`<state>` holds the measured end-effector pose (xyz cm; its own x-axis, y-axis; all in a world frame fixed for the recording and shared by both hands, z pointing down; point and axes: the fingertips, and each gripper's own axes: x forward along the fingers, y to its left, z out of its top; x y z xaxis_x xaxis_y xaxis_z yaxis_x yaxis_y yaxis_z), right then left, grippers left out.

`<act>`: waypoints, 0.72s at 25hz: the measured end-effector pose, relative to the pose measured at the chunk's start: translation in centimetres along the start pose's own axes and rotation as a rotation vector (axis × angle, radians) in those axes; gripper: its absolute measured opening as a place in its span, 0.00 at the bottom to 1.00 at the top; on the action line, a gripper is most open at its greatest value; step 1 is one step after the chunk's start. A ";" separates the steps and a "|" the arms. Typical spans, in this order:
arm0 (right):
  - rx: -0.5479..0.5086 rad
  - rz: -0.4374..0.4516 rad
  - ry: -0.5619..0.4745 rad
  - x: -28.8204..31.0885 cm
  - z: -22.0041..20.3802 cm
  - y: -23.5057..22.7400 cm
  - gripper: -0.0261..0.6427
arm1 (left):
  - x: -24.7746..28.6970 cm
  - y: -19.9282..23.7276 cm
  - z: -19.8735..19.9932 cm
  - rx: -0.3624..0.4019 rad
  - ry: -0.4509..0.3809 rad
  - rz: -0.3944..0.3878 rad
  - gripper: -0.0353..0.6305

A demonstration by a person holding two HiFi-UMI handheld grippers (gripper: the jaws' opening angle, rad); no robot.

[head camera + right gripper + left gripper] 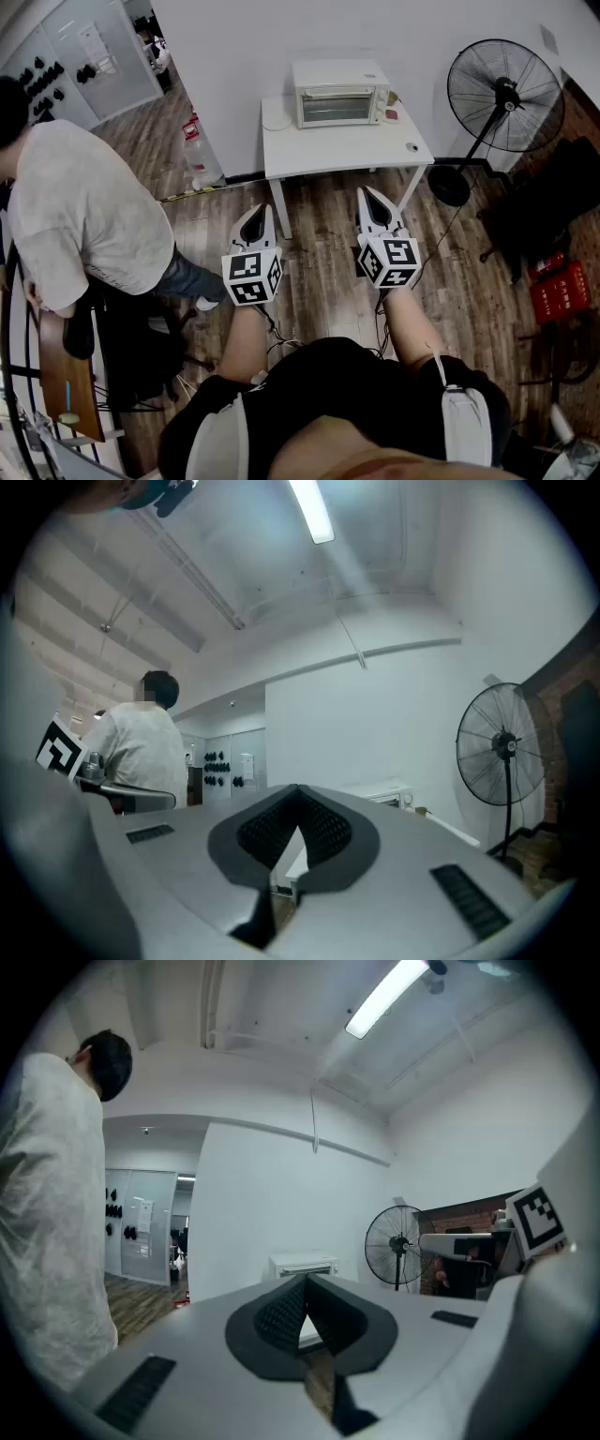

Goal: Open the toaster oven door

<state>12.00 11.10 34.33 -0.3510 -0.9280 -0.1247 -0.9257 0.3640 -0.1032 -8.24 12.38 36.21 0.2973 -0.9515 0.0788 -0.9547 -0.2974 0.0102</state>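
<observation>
A white toaster oven point(339, 92) stands at the back of a small white table point(337, 150), its glass door flat against the front. Both grippers hover over the wooden floor, well short of the table and pointing toward it. The left gripper point(255, 212) is shut with nothing between its jaws. The right gripper point(369, 193) is also shut and empty. In the left gripper view the left gripper point(306, 1282) has the oven point(302, 1266) straight beyond its tips. In the right gripper view the right gripper point(298, 793) has the oven point(392, 798) off to the right.
A person in a white shirt point(84, 216) stands at the left beside a desk. A black pedestal fan point(502, 94) stands right of the table, with a dark chair point(553, 197) and a red crate point(561, 286) further right. A small round object point(411, 147) lies on the table.
</observation>
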 end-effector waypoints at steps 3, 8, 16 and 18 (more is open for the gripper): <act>0.014 -0.001 -0.005 -1.0 0.2 -0.2 0.04 | -0.6 -0.9 -0.1 0.002 0.000 -0.006 0.07; 0.002 0.015 -0.004 -1.7 0.6 0.1 0.04 | -1.6 -2.7 0.5 0.013 -0.016 -0.028 0.07; -0.008 0.037 -0.001 -1.5 1.1 0.7 0.04 | -1.9 -3.6 0.6 0.019 -0.014 -0.026 0.07; -0.006 0.039 0.001 -1.5 0.9 0.4 0.04 | -1.7 -3.9 0.4 0.020 -0.011 -0.023 0.07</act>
<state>12.25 12.76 33.56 -0.3872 -0.9131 -0.1274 -0.9120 0.3996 -0.0927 -5.03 15.07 35.63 0.3192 -0.9453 0.0673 -0.9472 -0.3205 -0.0079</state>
